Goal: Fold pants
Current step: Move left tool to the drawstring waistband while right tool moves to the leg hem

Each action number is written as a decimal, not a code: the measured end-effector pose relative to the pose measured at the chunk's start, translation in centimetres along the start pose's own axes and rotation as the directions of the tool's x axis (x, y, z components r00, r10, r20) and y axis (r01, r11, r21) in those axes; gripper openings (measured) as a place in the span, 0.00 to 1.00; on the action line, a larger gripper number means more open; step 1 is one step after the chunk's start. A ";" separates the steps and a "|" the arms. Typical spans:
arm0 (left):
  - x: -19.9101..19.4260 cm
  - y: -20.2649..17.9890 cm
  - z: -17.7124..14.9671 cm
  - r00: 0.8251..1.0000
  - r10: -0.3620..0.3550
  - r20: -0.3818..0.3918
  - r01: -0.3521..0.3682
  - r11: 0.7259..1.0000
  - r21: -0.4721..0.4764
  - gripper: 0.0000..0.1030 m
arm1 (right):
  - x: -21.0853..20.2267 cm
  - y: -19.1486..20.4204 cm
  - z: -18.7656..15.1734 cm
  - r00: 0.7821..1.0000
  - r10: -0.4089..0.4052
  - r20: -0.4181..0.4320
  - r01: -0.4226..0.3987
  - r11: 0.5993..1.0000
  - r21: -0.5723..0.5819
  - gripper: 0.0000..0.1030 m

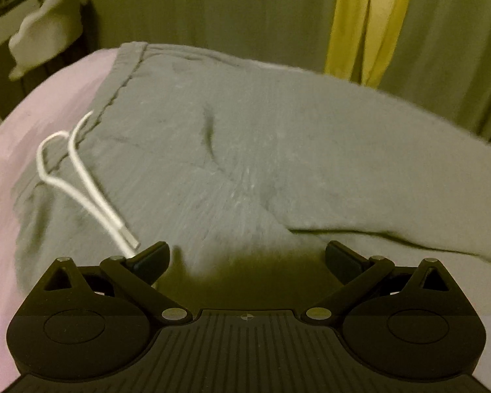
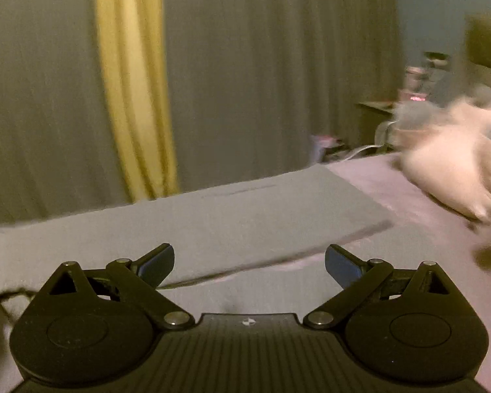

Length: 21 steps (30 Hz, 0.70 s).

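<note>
Right now the grey pants (image 1: 232, 150) lie spread across the pink bed (image 1: 49, 104), waistband to the far left, legs running off to the right. Both tools hang just above the cloth with nothing in them: the left hand-held gripper (image 1: 247, 257) is spread wide near the crotch, and the right hand-held gripper (image 2: 249, 262) is equally wide over the leg end, where one leg lies across the other with its hem (image 2: 360, 226) toward the pillows (image 2: 458, 170).

What worries me is the white drawstring (image 1: 81, 177). Its tips sit just beside the left tool's left finger, maybe touching it, so a pinch there could catch cord instead of fabric and drag the waistband askew. The cloth is thick and soft; I'd guess a shallow bite takes only the top layer, and the leg underneath stays behind when lifted. The far edge of the pants runs close to the bed's far side by the curtains (image 2: 131, 82), so a careless pull might slide them off. Both views are smeared, so aim may be poor.
</note>
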<state>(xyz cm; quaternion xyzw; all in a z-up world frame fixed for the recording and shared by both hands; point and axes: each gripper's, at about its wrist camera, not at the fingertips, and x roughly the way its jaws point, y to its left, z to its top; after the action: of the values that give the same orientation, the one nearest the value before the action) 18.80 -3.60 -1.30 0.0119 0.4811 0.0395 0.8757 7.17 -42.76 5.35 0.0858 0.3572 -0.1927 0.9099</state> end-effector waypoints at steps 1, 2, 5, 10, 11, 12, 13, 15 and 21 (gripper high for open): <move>1.2 -0.2 -0.2 1.000 0.016 0.000 -0.016 1.000 0.019 1.00 | 1.5 0.4 0.9 0.998 0.021 -0.057 -0.023 0.999 -0.024 0.96; 2.1 -0.3 -0.5 1.000 0.030 0.001 -0.030 0.999 0.030 1.00 | 3.0 0.7 1.7 0.995 0.050 -0.088 -0.055 0.997 -0.062 0.96; 3.0 0.3 -0.9 0.996 -0.004 0.090 0.001 1.000 0.026 1.00 | 7.0 1.7 4.4 0.996 -0.018 -0.084 0.005 0.989 -0.149 0.96; 3.4 0.8 -1.4 0.982 -0.018 0.188 0.010 0.999 0.042 1.00 | 16.4 1.2 10.9 0.986 -0.065 -0.151 0.062 0.998 -0.023 0.96; 3.4 0.8 -1.5 0.979 -0.018 0.202 0.009 0.999 0.048 1.00 | 18.0 0.9 12.0 0.983 -0.071 -0.170 0.077 0.997 0.024 0.96; 3.5 0.7 -1.4 0.977 -0.019 0.213 0.009 0.999 0.050 1.00 | 19.8 0.6 13.3 0.979 -0.081 -0.184 0.096 0.993 0.071 0.96; 3.5 0.7 -1.4 0.974 -0.024 0.227 0.013 0.999 0.048 1.00 | 21.8 0.3 14.6 0.974 -0.112 -0.199 0.136 0.985 0.111 0.96; 3.7 0.7 -1.4 0.969 -0.030 0.245 0.020 0.999 0.044 1.00 | 25.0 0.1 16.0 0.957 -0.167 -0.239 0.209 0.964 0.166 0.92; 3.8 1.0 -1.8 0.962 -0.048 0.268 0.034 0.998 0.055 1.00 | 33.9 -1.4 16.4 0.865 -0.263 -0.428 0.401 0.874 0.275 0.71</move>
<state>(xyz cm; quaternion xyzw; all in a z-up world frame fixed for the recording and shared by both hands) 19.22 -2.29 -5.40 0.0291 0.3586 0.0074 0.9330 39.42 -58.62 -5.84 0.2200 0.4942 -0.3899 0.7452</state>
